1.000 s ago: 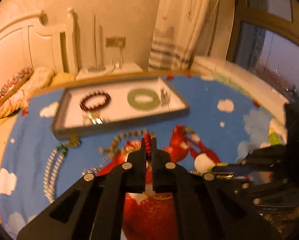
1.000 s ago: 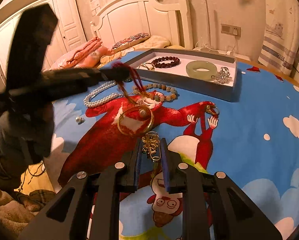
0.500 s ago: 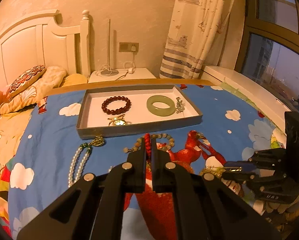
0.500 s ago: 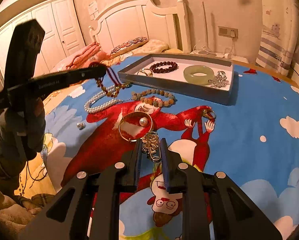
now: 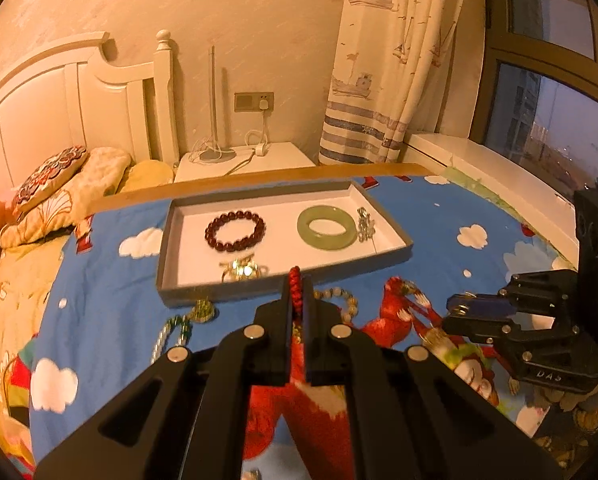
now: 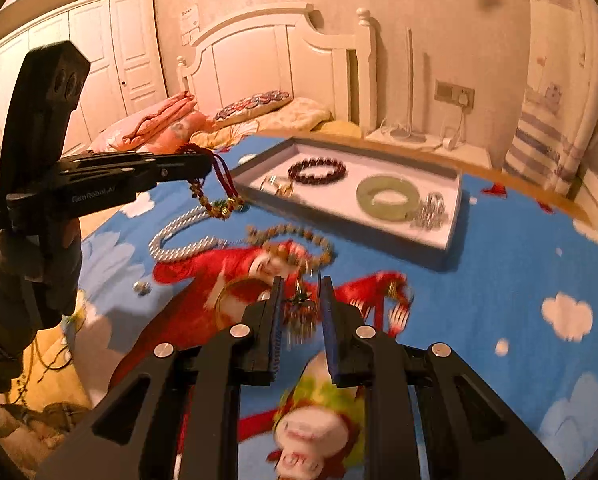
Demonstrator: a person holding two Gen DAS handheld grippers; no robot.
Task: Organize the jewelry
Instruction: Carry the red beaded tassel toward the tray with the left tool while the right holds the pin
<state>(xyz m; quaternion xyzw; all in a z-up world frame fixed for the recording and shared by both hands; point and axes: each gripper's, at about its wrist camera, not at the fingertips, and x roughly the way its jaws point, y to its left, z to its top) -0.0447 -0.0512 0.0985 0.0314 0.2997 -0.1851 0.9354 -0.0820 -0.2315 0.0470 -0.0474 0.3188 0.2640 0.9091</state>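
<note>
A grey tray (image 5: 287, 282) (image 6: 451, 248) on the blue cartoon cloth holds a dark red bead bracelet (image 5: 235, 230), a green jade bangle (image 5: 327, 227), a silver piece (image 5: 365, 224) and a gold piece (image 5: 243, 268). My left gripper (image 5: 296, 276) (image 6: 203, 160) is shut on a red cord necklace (image 5: 295, 286) whose gold pendant (image 6: 219, 208) hangs in the air just left of the tray. My right gripper (image 6: 301, 292) (image 5: 455, 312) is shut on a small gold charm piece (image 6: 301, 316), held over the cloth.
On the cloth lie a white pearl necklace (image 6: 183, 236), a pale bead strand (image 6: 295, 240), a gold bangle (image 6: 235, 296), a small earring (image 6: 141, 288) and a ring (image 6: 397, 290). A bed with pillows (image 6: 251, 108) and a nightstand (image 5: 243, 160) stand behind.
My left gripper has lifted the red cord necklace off the cloth and carried it up toward the tray. My right gripper has risen a little with the gold charm piece.
</note>
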